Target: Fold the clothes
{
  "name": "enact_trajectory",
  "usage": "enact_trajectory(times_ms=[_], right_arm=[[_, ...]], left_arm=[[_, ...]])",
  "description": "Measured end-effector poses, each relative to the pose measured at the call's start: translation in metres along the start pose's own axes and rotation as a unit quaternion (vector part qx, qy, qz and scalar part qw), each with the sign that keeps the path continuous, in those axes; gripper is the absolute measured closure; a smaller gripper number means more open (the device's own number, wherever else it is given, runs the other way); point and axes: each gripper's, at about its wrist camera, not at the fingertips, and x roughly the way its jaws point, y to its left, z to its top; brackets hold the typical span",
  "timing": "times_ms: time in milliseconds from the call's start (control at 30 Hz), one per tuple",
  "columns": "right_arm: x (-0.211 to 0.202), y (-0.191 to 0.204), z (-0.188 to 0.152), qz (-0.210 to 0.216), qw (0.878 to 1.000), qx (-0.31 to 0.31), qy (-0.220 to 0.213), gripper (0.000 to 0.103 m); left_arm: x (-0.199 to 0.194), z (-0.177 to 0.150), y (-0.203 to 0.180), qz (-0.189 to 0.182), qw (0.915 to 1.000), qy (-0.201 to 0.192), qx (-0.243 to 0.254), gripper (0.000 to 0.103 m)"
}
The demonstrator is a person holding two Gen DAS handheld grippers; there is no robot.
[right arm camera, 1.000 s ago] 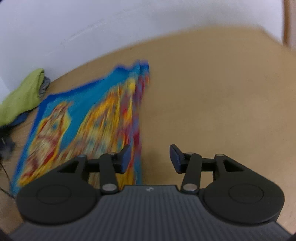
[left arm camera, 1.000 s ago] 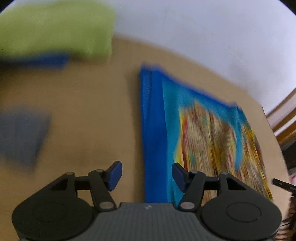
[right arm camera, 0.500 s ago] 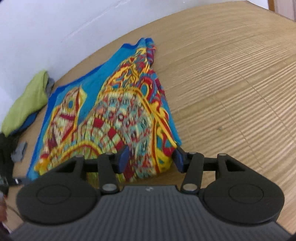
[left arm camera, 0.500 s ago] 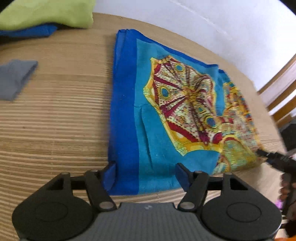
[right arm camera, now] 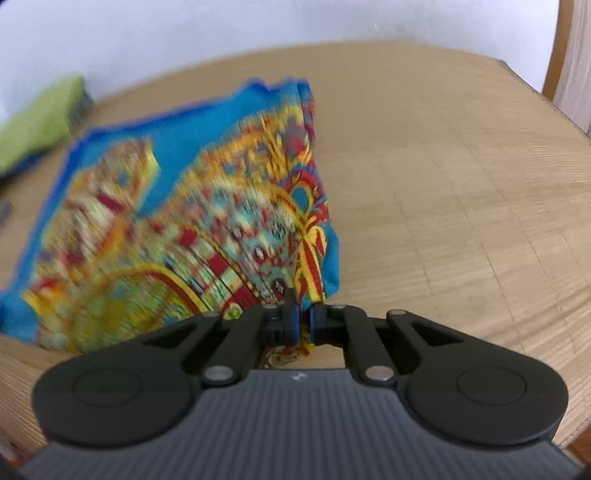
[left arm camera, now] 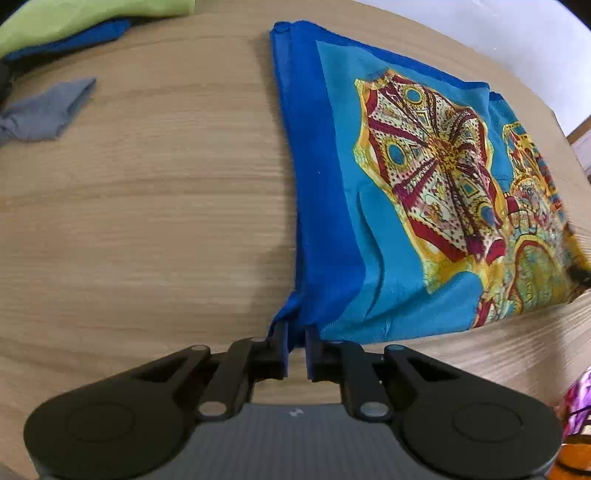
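Gripping the near edge of the patterned cloth (left arm camera: 424, 177) at both corners, the two claws look set for a fold. The left claw (left arm camera: 295, 345) is clenched on the dark blue corner; the right claw (right arm camera: 303, 319) is clenched on the colourful corner, though that view is blurred. The cloth lies spread on the wooden tabletop (left arm camera: 147, 221), with its near edge raised. By my reading, the next move calls for lifting both corners together and carrying them evenly toward the far edge. A green garment (left arm camera: 74, 18) and a grey piece (left arm camera: 48, 110) lie well apart.

Both wrist views low over the table (left arm camera: 147, 221), facing forward, sharing the patterned cloth (left arm camera: 388, 221)
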Motion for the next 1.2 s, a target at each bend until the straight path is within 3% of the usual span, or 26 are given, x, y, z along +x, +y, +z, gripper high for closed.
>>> enact_trajectory(times_ms=[100, 167, 267, 333, 433, 500, 533, 600, 700, 800, 867, 933, 1033, 1133, 1200], right_arm=[[-0.01, -0.012, 0.0, -0.027, 0.999, -0.035, -0.004, 0.08], [-0.016, -0.021, 0.001, -0.044, 0.997, -0.058, -0.006, 0.072], [-0.036, -0.022, 0.009, -0.073, 0.989, -0.108, -0.07, 0.068], [-0.036, -0.014, 0.016, -0.013, 0.989, -0.125, -0.082, 0.068], [-0.011, 0.005, 0.015, 0.08, 0.988, -0.12, -0.051, 0.07], [0.013, 0.022, 0.005, 0.101, 0.986, -0.134, -0.012, 0.07], [0.023, 0.028, 0.001, 0.097, 0.985, -0.144, 0.006, 0.07], [0.032, 0.032, -0.007, 0.087, 0.982, -0.167, 0.008, 0.071], [0.036, 0.028, -0.009, 0.067, 0.982, -0.176, 0.002, 0.067], [0.042, 0.019, 0.001, 0.022, 0.986, -0.163, 0.012, 0.064], [0.045, 0.018, 0.006, -0.013, 0.985, -0.172, 0.018, 0.061], [0.044, 0.02, 0.012, -0.015, 0.985, -0.167, 0.029, 0.061], [0.032, 0.033, 0.032, 0.044, 0.987, -0.156, 0.013, 0.061], [0.023, 0.049, 0.055, 0.109, 0.983, -0.146, 0.001, 0.061], [0.03, 0.075, 0.079, 0.179, 0.972, -0.15, 0.016, 0.061]], left_arm=[[-0.024, -0.007, -0.009, -0.024, 0.9991, -0.03, -0.02, 0.087], [-0.037, -0.005, -0.015, -0.031, 0.9976, -0.056, -0.025, 0.073], [-0.042, 0.006, -0.028, -0.048, 0.9951, -0.084, -0.02, 0.071], [-0.028, 0.02, -0.045, -0.069, 0.9938, -0.087, -0.008, 0.071], [0.004, 0.038, -0.072, -0.081, 0.9932, -0.082, 0.014, 0.071], [0.031, 0.048, -0.082, -0.058, 0.9957, -0.067, 0.026, 0.072], [0.037, 0.052, -0.082, -0.03, 0.9962, -0.073, 0.038, 0.084], [0.041, 0.059, -0.076, 0.034, 0.9935, -0.091, 0.059, 0.09], [0.038, 0.078, -0.037, 0.072, 0.9927, -0.094, 0.024, 0.091], [0.035, 0.1, -0.005, 0.127, 0.9877, -0.091, 0.0, 0.078], [0.031, 0.106, 0.003, 0.141, 0.9864, -0.084, -0.002, 0.078], [0.017, 0.103, 0.007, 0.086, 0.9916, -0.095, -0.019, 0.078], [-0.003, 0.09, -0.018, -0.024, 0.9933, -0.113, -0.005, 0.068], [-0.006, 0.072, -0.066, -0.113, 0.9867, -0.104, 0.053, 0.062], [-0.003, 0.061, -0.096, -0.151, 0.9792, -0.102, 0.089, 0.061]])
